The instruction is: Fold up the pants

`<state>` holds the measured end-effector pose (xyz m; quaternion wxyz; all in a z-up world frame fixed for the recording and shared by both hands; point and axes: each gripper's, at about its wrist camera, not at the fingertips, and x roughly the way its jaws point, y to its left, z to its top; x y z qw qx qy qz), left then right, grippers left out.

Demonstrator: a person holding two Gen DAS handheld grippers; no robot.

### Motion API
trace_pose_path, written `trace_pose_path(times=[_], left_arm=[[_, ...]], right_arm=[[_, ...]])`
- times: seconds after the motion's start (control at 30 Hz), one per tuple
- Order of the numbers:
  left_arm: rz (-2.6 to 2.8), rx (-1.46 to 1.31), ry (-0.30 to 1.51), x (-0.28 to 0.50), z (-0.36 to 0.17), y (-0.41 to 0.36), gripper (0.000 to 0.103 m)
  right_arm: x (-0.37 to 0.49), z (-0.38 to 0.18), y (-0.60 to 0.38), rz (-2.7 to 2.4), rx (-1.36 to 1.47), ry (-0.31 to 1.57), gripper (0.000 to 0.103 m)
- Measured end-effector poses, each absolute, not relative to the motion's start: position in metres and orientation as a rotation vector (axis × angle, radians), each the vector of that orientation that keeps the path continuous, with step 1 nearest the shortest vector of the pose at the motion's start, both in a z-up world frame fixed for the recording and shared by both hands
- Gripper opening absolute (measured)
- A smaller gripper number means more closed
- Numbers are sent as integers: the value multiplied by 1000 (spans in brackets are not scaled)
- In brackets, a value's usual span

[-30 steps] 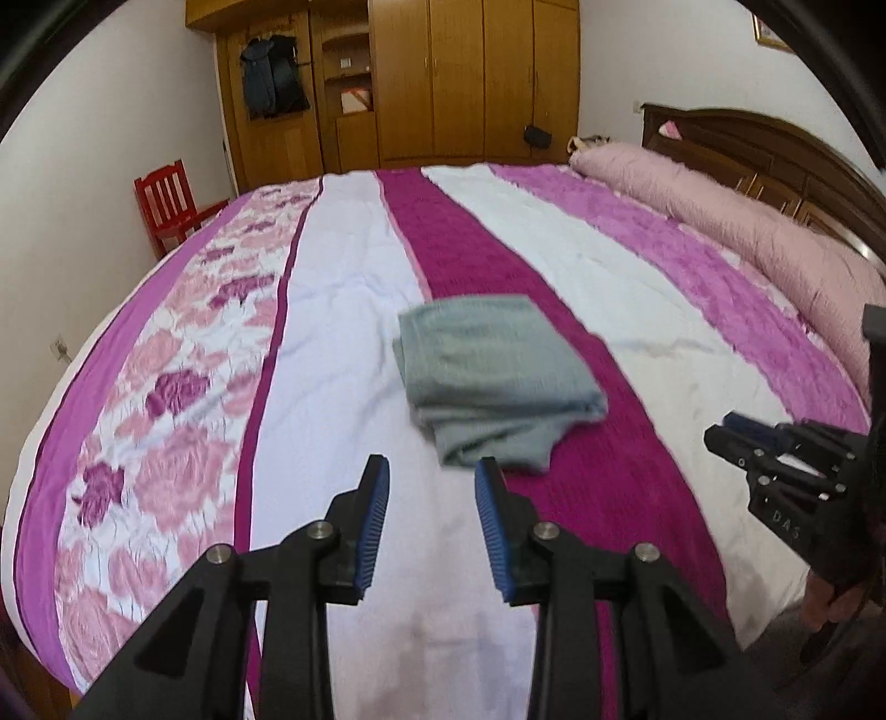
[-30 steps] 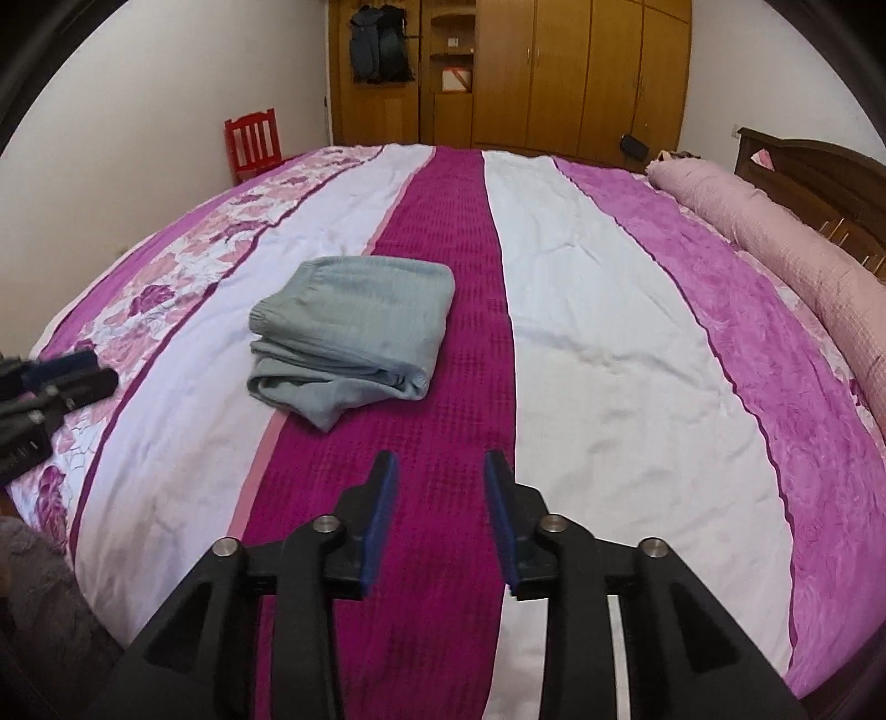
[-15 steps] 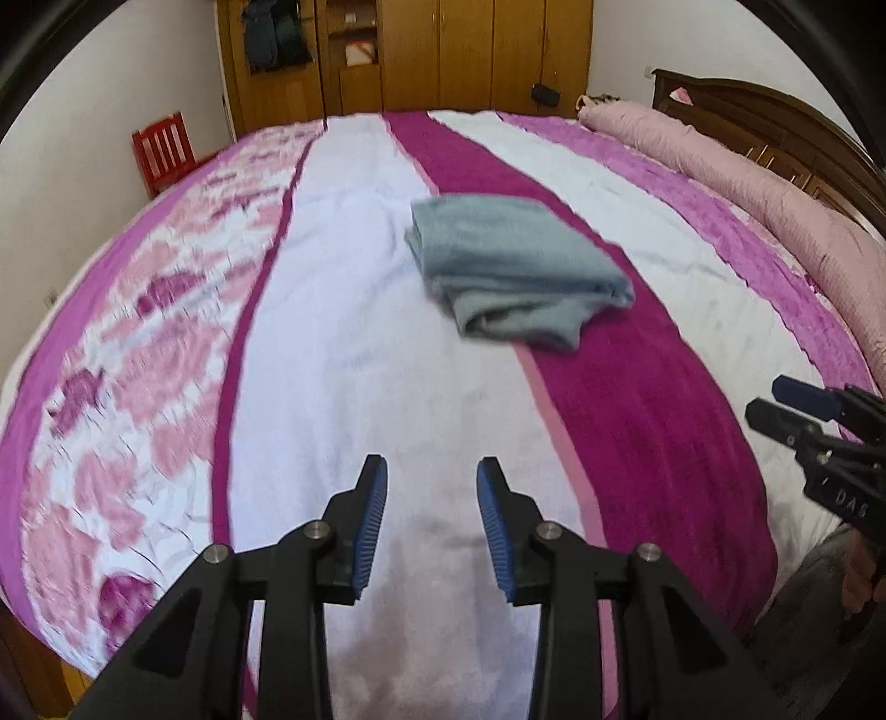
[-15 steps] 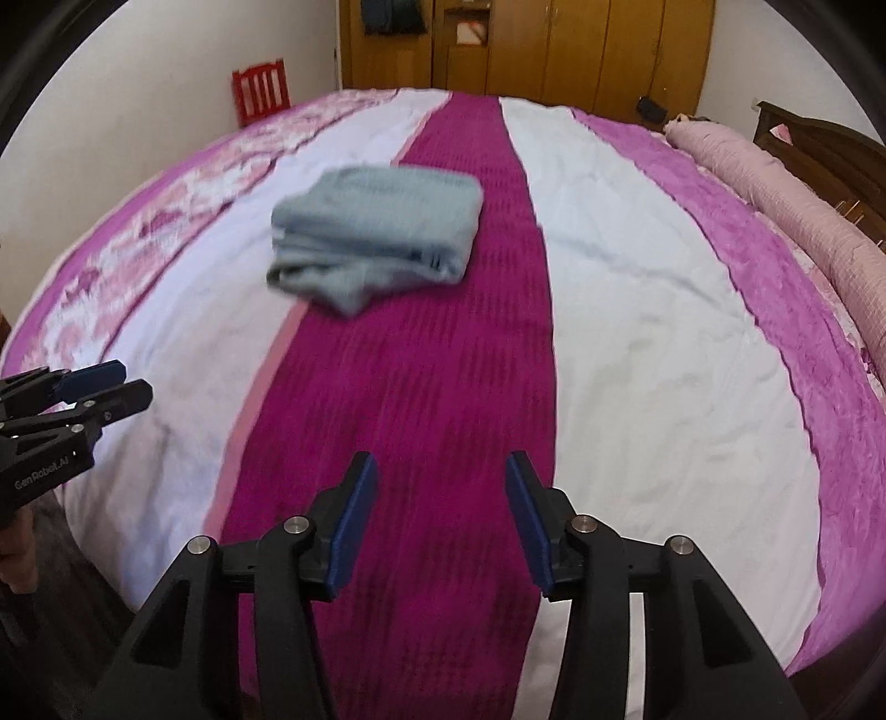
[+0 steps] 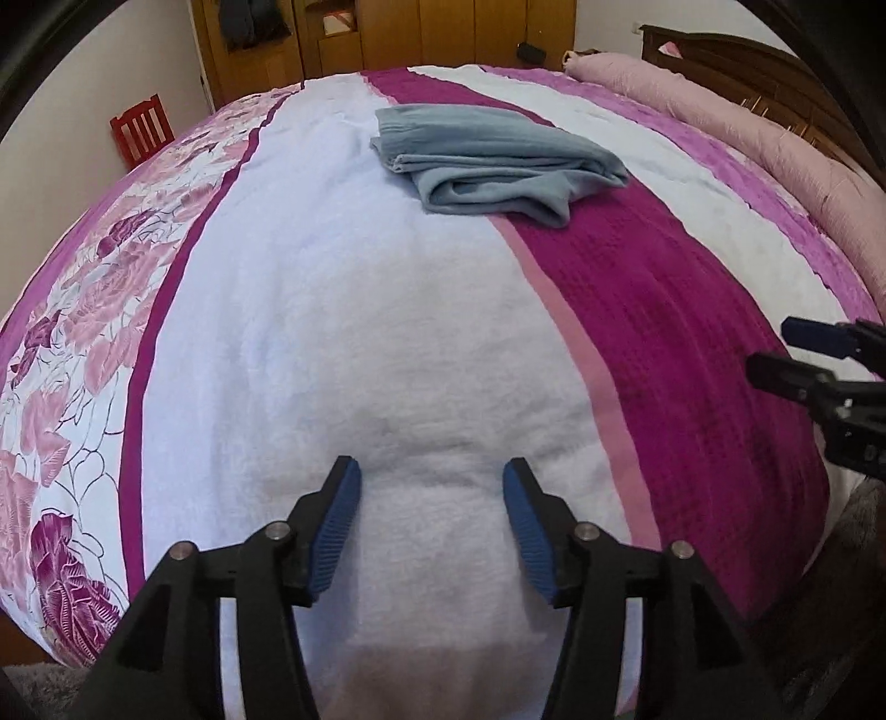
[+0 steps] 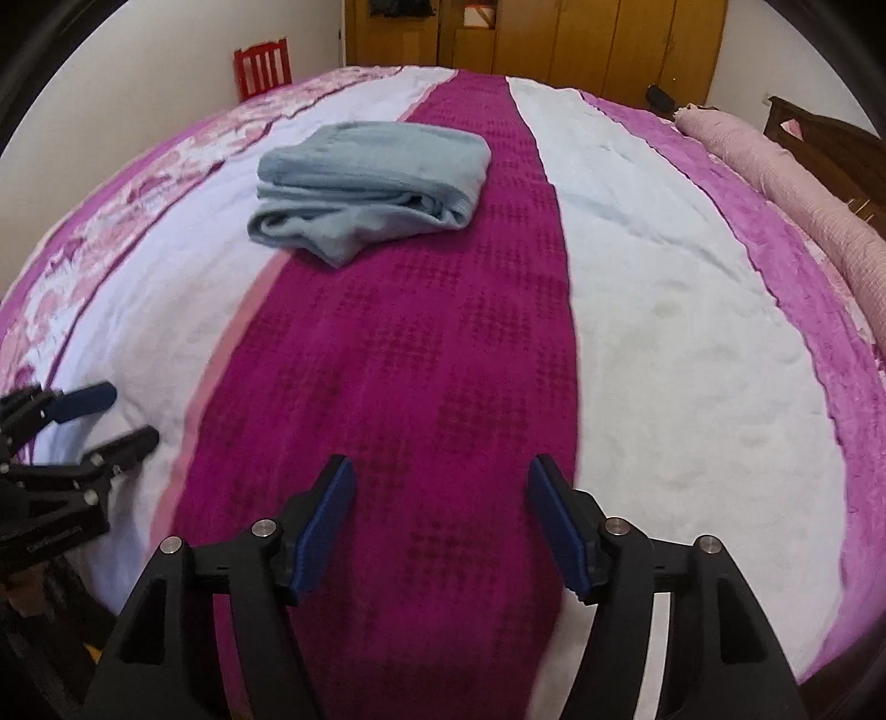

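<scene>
Striped bedding fills both of my views: one wide bedspread (image 6: pixel 664 343) in white, magenta and floral pink bands, with one long pink bolster (image 5: pixel 747 138) along its right side against a dark wooden headboard (image 5: pixel 775 72). Beyond the far edge I see one wooden wardrobe (image 6: pixel 581 44) and one red chair (image 6: pixel 263 66) by the wall.

My left gripper (image 5: pixel 432 520) hangs over the white band near the bed's closest edge. Its jaws have just been opening and now stand well apart, with only bare bedspread showing between the blue pads (image 5: pixel 335 531); they grasp nothing. Whether the tips touch the fabric I cannot tell.

My right gripper (image 6: pixel 440 520) sits over the magenta band, also near the closest edge. Its jaws have likewise just been opening and stand wide apart, empty, with nothing but the cover between them.

Each camera catches the other tool at its border, so I count two grippers, both with spread fingers.

One pair of pants (image 6: pixel 371 183), grey-blue and folded into a compact bundle, lies farther up the bed, straddling the seam between the white and magenta bands, well apart from both grippers.
</scene>
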<state>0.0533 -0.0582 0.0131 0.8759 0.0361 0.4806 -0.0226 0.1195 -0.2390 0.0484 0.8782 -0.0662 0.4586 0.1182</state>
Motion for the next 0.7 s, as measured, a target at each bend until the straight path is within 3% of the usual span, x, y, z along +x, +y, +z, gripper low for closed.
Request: trace_pose_path(times=[0.33,0.43,0.7], left_arm=[[-8,25,1009,87,3,-51,103],[9,0,990,98,2,-50,103],[10,-9,877,118,1,-47,103]], right_arm=[[154,26,-209,177,-174,921,86],[169,17,-212,149,-123,926,103],[170,15,-208,119,-97,866,103]])
